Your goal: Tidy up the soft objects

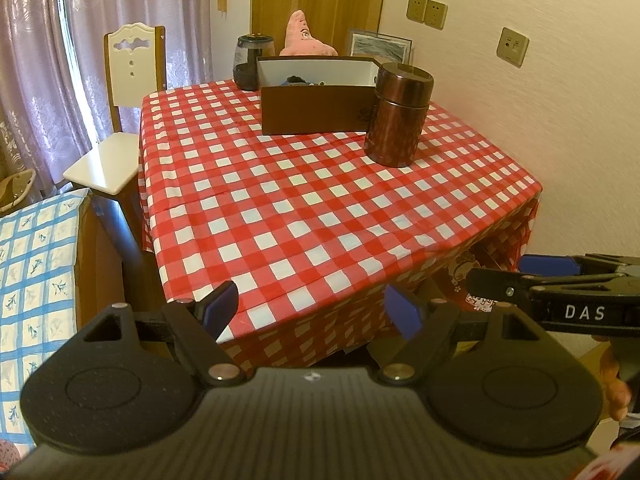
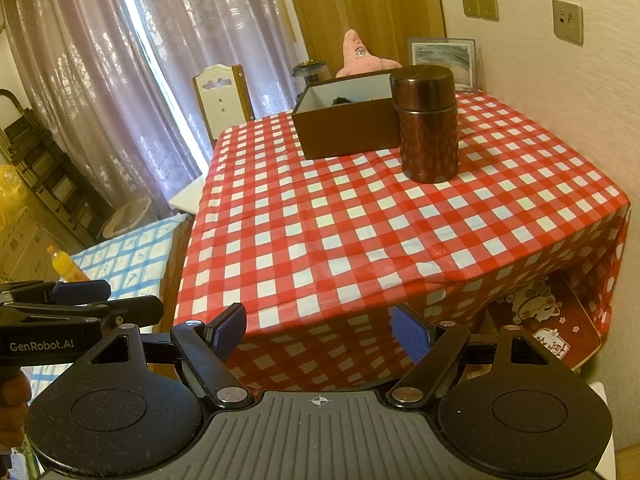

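Observation:
A pink star-shaped plush toy [image 1: 301,36] [image 2: 362,56] sits at the far end of the table, behind an open brown box [image 1: 316,110] [image 2: 344,132] with white inner walls. Something dark lies inside the box, mostly hidden. My left gripper [image 1: 314,308] hangs open in front of the table's near edge, nothing between its blue pads. My right gripper [image 2: 320,330] is likewise open and empty, short of the near edge. In the left wrist view the right gripper's side [image 1: 568,288] pokes in from the right; in the right wrist view the left one [image 2: 60,300] enters from the left.
A red-and-white checked cloth covers the table [image 1: 304,208] [image 2: 360,232]. A brown metal canister [image 1: 400,114] [image 2: 428,122] stands beside the box. A dark jar [image 1: 251,62] and a framed picture [image 1: 380,46] stand at the back. A white chair [image 1: 120,120] and a blue-checked surface [image 1: 36,272] are left.

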A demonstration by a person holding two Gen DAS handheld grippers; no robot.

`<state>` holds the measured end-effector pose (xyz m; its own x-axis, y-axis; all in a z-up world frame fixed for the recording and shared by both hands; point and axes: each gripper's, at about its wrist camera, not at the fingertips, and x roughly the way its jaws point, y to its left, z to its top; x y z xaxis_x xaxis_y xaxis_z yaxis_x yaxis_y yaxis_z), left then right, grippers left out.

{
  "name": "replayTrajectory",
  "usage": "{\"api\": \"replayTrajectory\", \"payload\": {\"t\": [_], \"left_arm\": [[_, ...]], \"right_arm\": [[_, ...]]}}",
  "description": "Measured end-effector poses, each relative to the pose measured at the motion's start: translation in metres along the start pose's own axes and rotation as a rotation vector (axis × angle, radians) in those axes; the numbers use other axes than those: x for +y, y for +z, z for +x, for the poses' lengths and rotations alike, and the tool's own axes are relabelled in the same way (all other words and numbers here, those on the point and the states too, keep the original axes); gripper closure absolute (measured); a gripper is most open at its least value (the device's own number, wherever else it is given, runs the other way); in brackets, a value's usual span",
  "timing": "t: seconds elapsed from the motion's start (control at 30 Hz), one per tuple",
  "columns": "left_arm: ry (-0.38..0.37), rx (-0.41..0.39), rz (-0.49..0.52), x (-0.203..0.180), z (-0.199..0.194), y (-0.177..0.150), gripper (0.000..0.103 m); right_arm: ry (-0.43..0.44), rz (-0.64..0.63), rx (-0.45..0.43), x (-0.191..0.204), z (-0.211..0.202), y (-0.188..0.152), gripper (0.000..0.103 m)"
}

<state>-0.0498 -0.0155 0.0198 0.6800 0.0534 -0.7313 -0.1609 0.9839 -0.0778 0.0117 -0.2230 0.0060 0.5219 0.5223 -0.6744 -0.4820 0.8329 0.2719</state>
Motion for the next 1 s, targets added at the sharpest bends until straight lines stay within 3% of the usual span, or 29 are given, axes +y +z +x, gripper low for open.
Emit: {"api": "replayTrajectory", "payload": {"t": [1.0], "left_arm": [[0.001, -0.001, -0.001, -0.0026, 0.0009, -0.0007, 0.024]], "right_arm": [[0.001, -0.001, 0.0, -0.0013, -0.0002, 0.0, 0.024]]}}
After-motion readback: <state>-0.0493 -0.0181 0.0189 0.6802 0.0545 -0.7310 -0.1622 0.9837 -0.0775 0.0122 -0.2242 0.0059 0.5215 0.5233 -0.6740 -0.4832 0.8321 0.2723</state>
